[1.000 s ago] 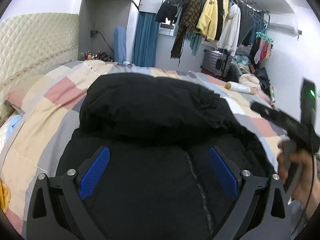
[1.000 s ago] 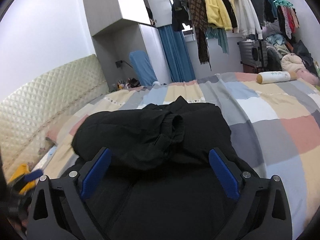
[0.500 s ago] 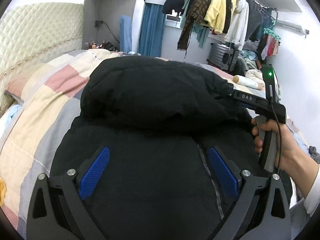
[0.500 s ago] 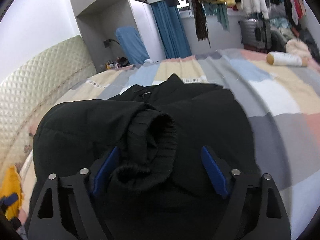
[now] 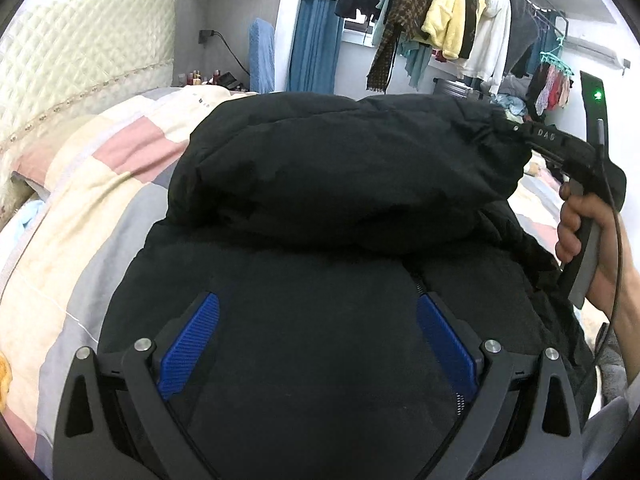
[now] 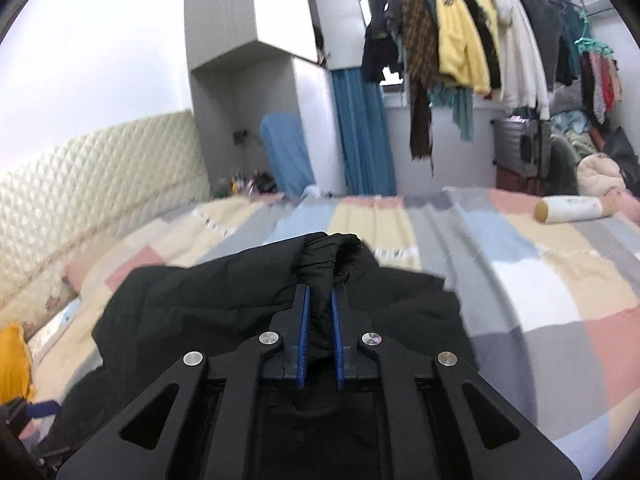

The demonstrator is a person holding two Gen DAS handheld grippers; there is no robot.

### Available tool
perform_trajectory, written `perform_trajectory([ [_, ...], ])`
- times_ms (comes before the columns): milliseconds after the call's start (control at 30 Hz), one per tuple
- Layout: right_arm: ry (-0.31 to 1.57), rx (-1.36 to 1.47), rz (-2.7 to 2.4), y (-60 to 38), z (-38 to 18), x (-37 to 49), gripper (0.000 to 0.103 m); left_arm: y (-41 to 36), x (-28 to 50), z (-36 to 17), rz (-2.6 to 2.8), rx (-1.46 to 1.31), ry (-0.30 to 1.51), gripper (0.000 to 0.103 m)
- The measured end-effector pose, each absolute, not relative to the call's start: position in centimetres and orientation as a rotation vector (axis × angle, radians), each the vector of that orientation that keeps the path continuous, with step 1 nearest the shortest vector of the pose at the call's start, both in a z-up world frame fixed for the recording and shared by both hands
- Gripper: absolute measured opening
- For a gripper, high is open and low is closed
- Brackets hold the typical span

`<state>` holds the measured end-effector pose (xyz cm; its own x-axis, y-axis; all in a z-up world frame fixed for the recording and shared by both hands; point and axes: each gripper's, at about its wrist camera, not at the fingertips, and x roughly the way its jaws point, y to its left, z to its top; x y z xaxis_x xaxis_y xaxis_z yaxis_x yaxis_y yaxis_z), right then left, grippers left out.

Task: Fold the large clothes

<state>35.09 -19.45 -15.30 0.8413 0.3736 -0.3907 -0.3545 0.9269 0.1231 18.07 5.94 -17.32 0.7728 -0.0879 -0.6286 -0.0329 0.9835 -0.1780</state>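
1. Nearest me, my left gripper (image 5: 318, 340) hangs with jaws spread wide over the puffy black zip-front jacket (image 5: 320, 208), gripping nothing.
2. My right gripper (image 6: 320, 312) has just been closing; its blue pads now pinch the jacket's ribbed black cuff (image 6: 330, 258).
3. I judge this the sleeve-folding step; next I'd carry the cuff across the jacket's body and lay it flat.
4. Beyond the jacket stretches the pastel checked bedspread (image 6: 520, 264) it lies on.
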Motion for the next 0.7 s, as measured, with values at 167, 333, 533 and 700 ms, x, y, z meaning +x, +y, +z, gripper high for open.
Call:
perform_trajectory([
  [167, 0.418, 0.044, 0.318, -21.0, -15.2, 36.6, 0.006, 6.4, 17.9, -17.4, -0.036, -0.19, 0.681, 0.099],
  [333, 0.488, 0.057, 0.253, -22.4, -17.6, 38.7, 0.006, 6.7, 18.1, -17.3, -0.038, -0.199, 0.68, 0.099],
  [533, 0.611, 0.028, 0.204, -22.8, -22.0, 40.9, 0.008, 7.0, 18.4, -17.7, -0.041, -0.204, 0.69, 0.099],
  [700, 0.639, 0.024, 0.202, -23.1, -23.2, 40.7, 0.012, 7.0, 18.4, -17.8, -0.052, -0.21, 0.685, 0.099],
])
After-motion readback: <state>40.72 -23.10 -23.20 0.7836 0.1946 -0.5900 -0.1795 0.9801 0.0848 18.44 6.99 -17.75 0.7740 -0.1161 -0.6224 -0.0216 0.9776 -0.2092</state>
